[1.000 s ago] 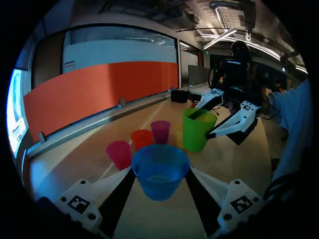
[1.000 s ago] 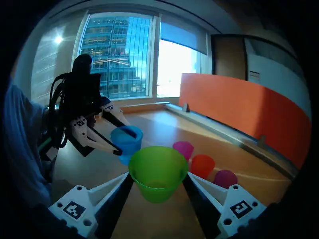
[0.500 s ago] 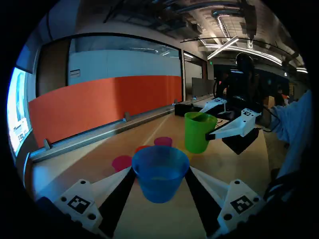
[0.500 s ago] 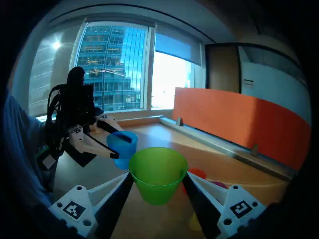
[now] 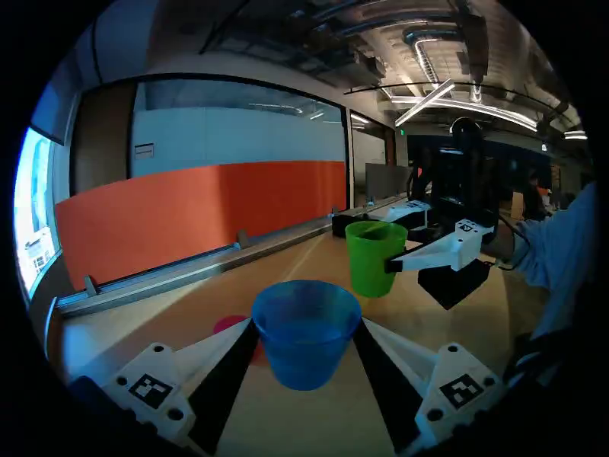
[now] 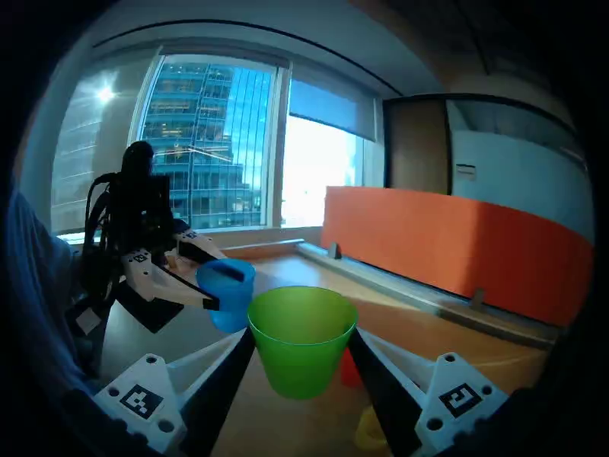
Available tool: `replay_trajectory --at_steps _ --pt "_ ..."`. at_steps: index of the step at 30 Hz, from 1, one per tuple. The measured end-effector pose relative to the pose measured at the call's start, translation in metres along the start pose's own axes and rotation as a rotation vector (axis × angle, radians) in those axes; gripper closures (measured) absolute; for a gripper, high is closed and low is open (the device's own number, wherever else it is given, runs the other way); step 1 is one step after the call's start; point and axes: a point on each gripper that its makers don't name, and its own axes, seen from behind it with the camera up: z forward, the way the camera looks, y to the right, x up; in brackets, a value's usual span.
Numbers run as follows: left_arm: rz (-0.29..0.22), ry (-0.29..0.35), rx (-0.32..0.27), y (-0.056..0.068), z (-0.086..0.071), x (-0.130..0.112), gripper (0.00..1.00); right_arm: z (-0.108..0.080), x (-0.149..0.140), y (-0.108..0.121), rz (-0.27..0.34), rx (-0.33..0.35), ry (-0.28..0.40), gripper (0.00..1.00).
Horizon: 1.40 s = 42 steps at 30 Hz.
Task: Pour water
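The left tool [image 5: 304, 327] pinches the blue cup [image 5: 306, 354]; the right tool [image 6: 302, 339] pinches the green cup [image 6: 302, 369]. In the left gripper view the green cup is at 1 o'clock, rims apart, with open surface [image 5: 426, 324] below.

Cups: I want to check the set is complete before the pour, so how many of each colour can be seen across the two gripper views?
blue cup: 1
green cup: 1
pink cup: 1, partly hidden
orange-red cup: 1, mostly hidden behind the green one
yellow cup: 1, at the bottom edge
Total: 5 cups
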Motion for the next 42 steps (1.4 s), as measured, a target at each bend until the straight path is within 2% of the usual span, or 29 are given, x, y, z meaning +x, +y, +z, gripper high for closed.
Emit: replay_trajectory --at_steps 8,15,24,42 --pt "0.021 0.038 0.015 -0.002 -0.004 0.019 0.14 -0.001 0.009 0.001 0.001 -0.002 0.022 0.10" --pt "0.074 0.073 0.031 -0.003 -0.010 0.038 0.14 0.000 0.012 0.001 -0.013 0.000 0.029 0.10" --pt "0.187 0.114 0.067 -0.005 -0.013 0.068 0.15 0.004 0.011 -0.003 -0.018 0.012 0.031 0.10" --pt "0.415 0.117 0.130 -0.005 -0.007 0.101 0.15 0.017 -0.001 -0.017 -0.019 0.052 0.028 0.11"
